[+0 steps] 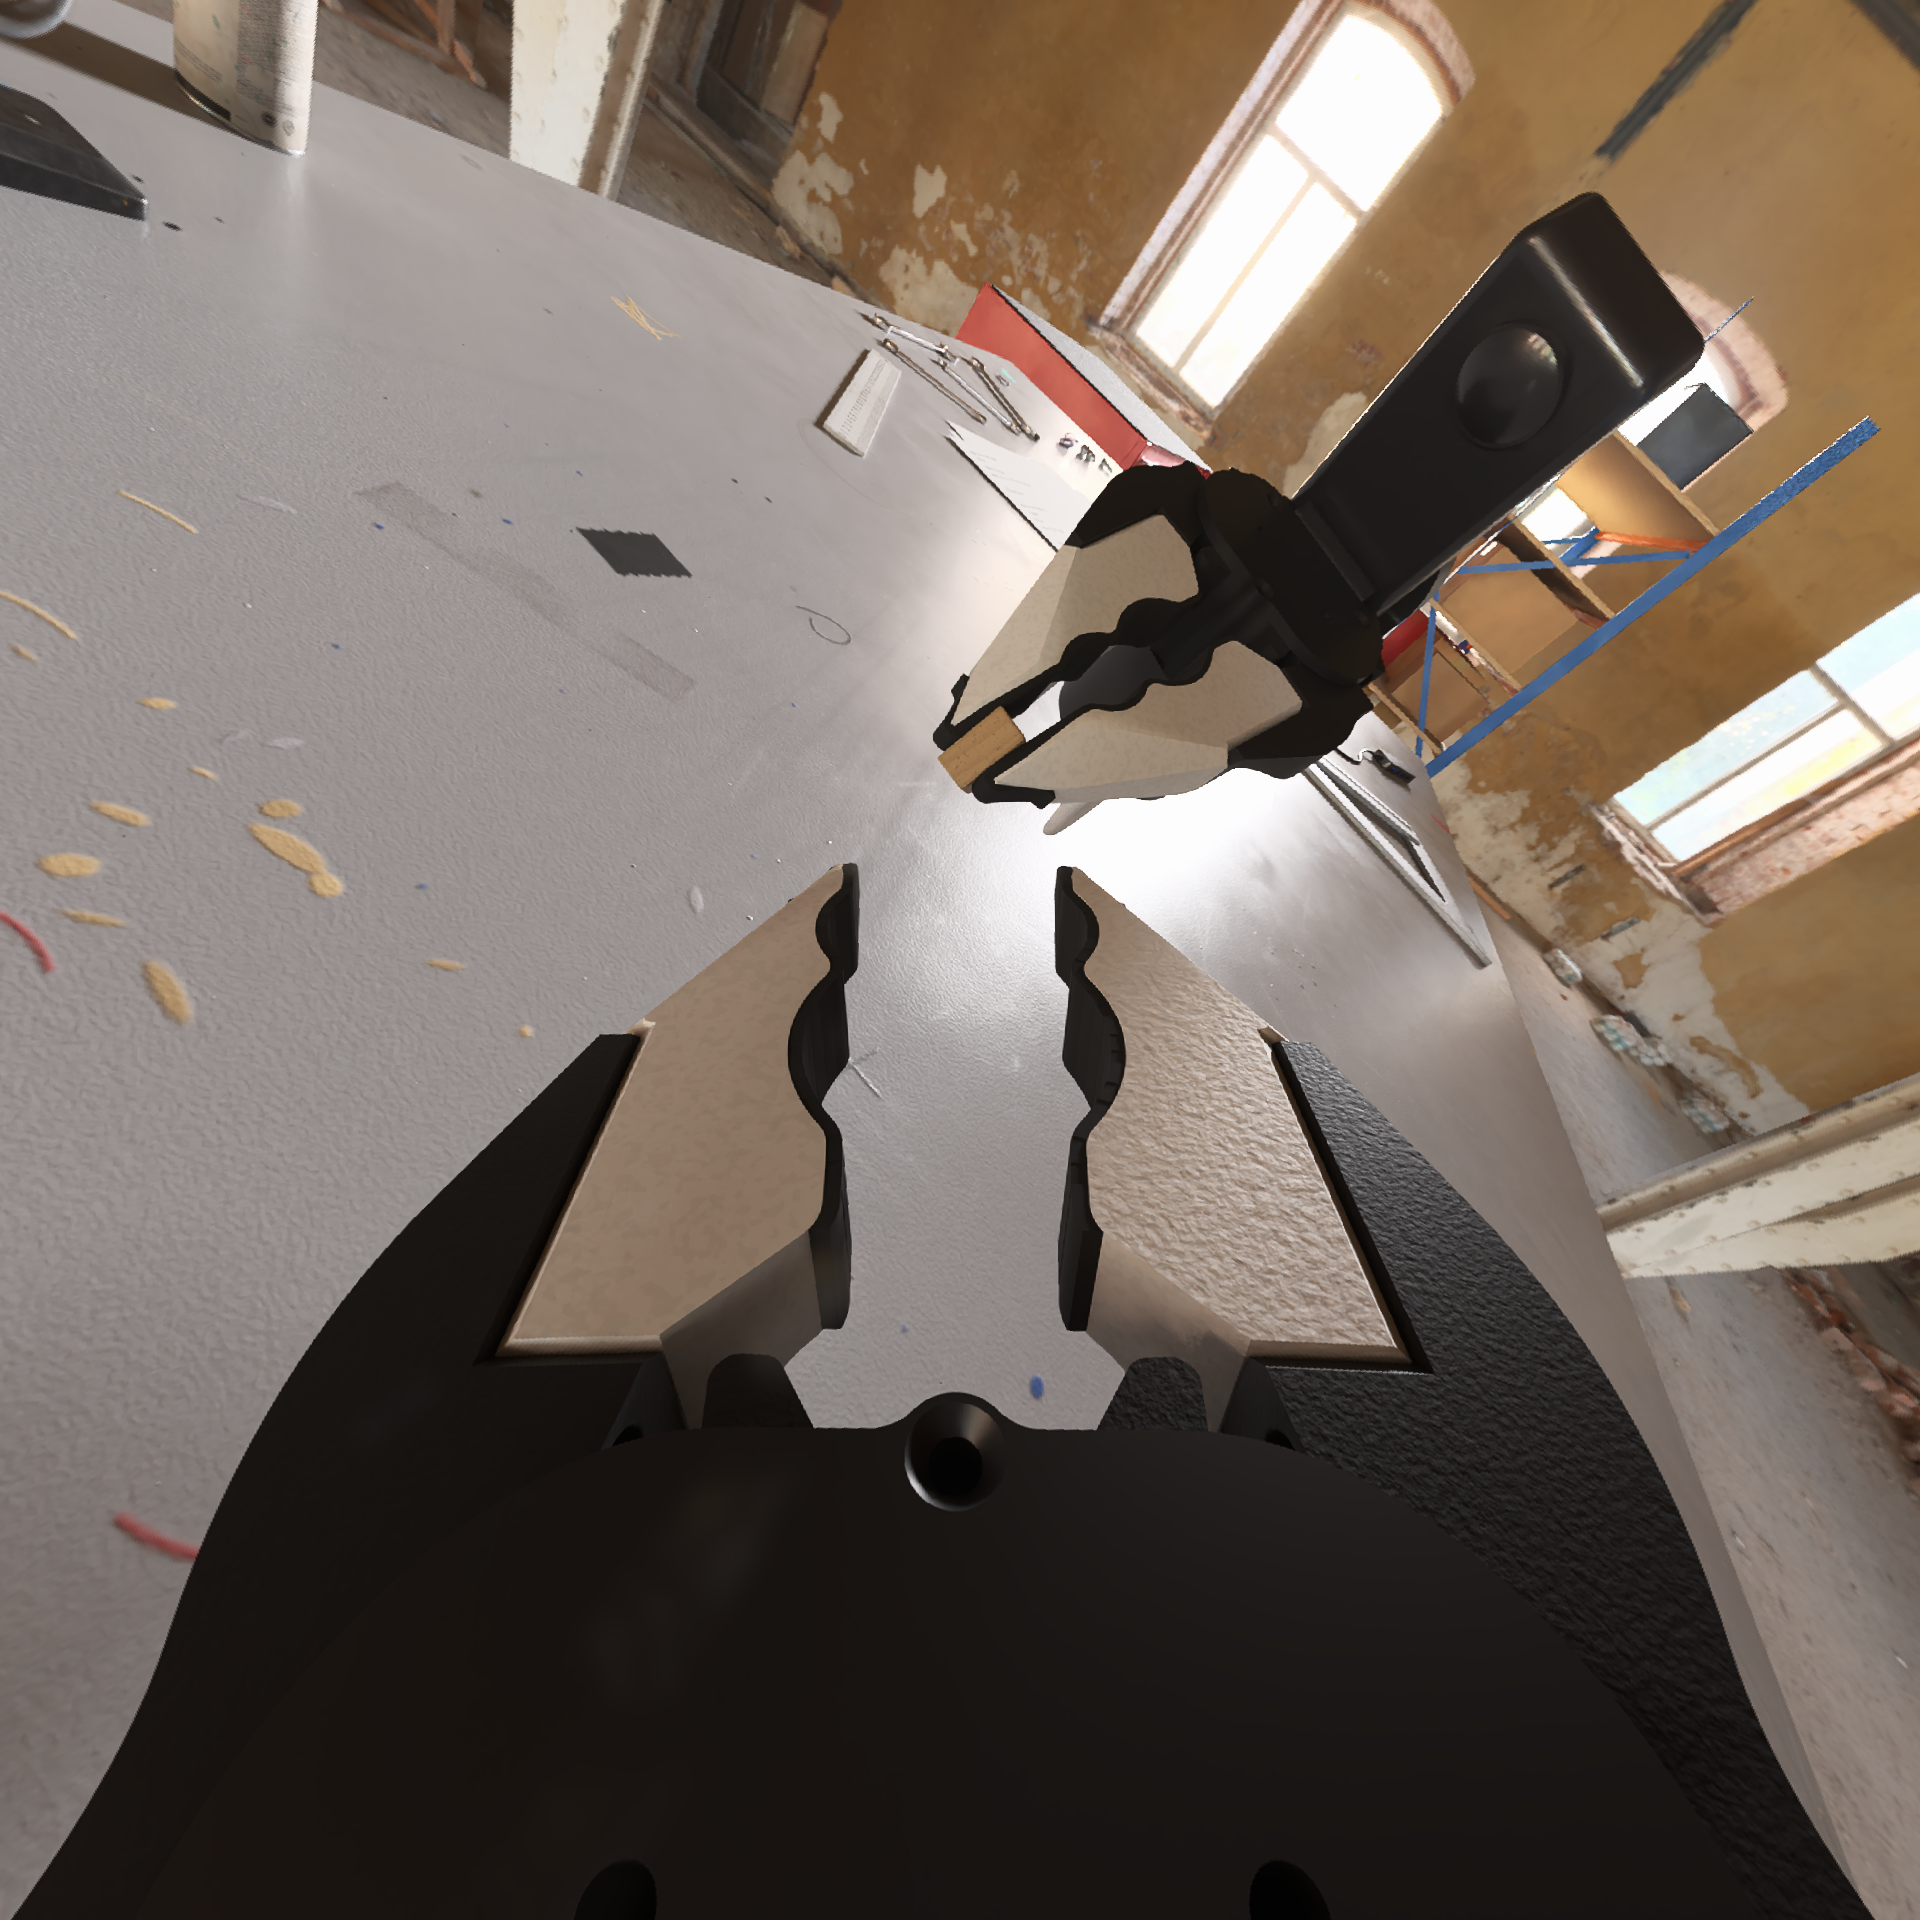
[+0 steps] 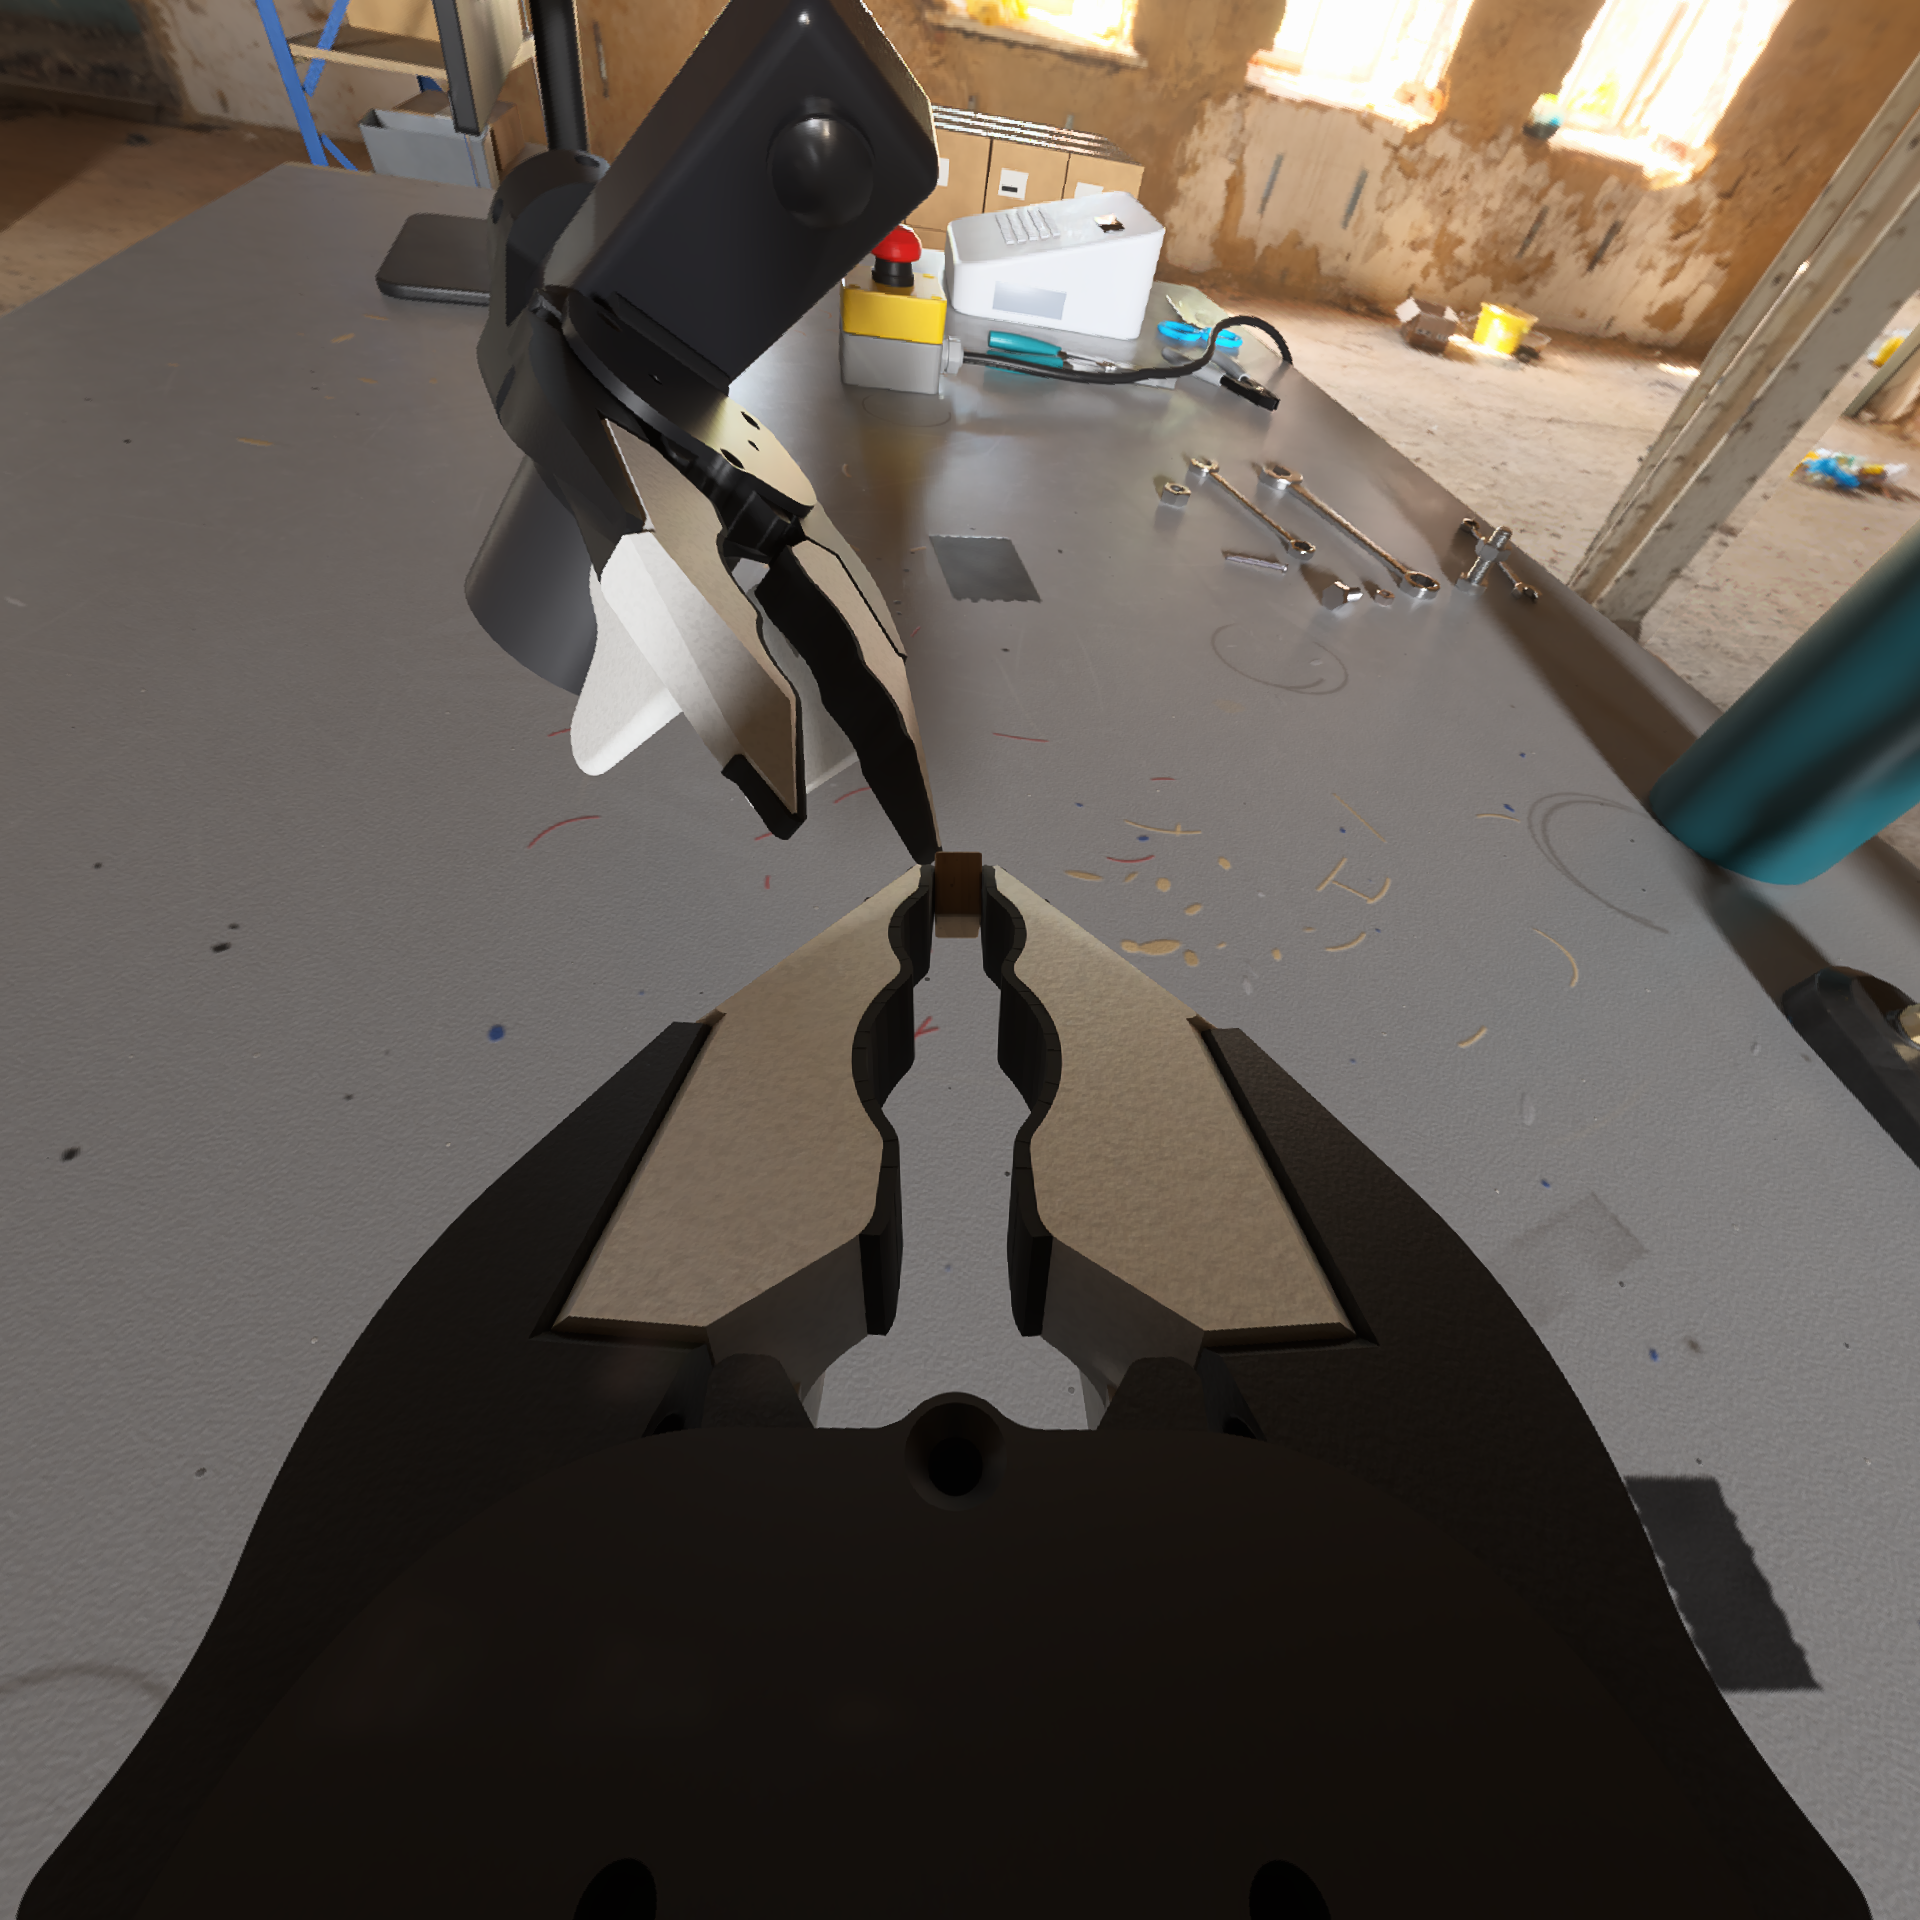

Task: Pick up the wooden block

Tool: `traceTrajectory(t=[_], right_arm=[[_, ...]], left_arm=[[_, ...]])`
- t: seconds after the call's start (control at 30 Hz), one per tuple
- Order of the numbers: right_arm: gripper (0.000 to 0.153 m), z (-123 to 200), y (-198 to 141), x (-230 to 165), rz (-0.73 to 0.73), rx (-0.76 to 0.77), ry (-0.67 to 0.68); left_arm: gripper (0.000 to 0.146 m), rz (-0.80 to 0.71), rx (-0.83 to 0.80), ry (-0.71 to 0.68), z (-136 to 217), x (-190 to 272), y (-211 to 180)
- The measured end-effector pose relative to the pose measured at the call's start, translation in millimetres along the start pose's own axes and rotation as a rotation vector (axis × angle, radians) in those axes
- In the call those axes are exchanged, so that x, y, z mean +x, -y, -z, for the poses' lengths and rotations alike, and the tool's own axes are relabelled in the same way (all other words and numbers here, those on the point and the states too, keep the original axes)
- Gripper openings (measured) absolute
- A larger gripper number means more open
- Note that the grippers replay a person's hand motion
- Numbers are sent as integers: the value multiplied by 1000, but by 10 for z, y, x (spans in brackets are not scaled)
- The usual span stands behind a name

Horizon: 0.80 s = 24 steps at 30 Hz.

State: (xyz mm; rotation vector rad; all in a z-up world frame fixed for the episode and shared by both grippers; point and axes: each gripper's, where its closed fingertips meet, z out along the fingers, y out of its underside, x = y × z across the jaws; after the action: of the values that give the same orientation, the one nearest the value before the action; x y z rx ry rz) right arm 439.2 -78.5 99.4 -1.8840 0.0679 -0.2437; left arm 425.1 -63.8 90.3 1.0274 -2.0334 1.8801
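Right gripper (image 2: 957,883) is clamped on the block (image 2: 957,894), pinched at the very fingertips. From the left wrist view the block (image 1: 981,750) hangs clear above the table (image 1: 416,416), with the right gripper (image 1: 987,753) tilted down toward the surface and nothing under the block but bare grey top. Block is small, tan wood, one end sticking out past the pads.

Left gripper (image 1: 956,873) is parted with nothing between its fingers. In the right wrist view the left gripper (image 2: 852,831) points down at a slant, one fingertip (image 2: 920,847) right beside the block; touching or just apart, cannot tell.

Table (image 2: 312,935) is grey with paint flecks, tan, red and blue. Toward the far edge in the right wrist view: a yellow box with a red button (image 2: 894,301), a white device (image 2: 1055,260), teal pliers (image 2: 1039,351), a black cable (image 2: 1195,364). Toward the right edge: wrenches (image 2: 1299,520) and loose bolts (image 2: 1491,556). A dark grey patch (image 2: 982,566) lies mid-table beyond the block. A teal cylinder (image 2: 1808,769) sits at the right edge, partly cropped. In the left wrist view a white can (image 1: 244,62) and a black slab (image 1: 62,156) sit near a far corner.
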Motion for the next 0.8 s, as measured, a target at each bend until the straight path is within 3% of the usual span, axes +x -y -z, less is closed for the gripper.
traceTrajectory(t=[0.8], right_arm=[[8, 9, -22, 3, 1, -17, -1]], left_arm=[[37, -19, 3, 35, 22, -36, 13]])
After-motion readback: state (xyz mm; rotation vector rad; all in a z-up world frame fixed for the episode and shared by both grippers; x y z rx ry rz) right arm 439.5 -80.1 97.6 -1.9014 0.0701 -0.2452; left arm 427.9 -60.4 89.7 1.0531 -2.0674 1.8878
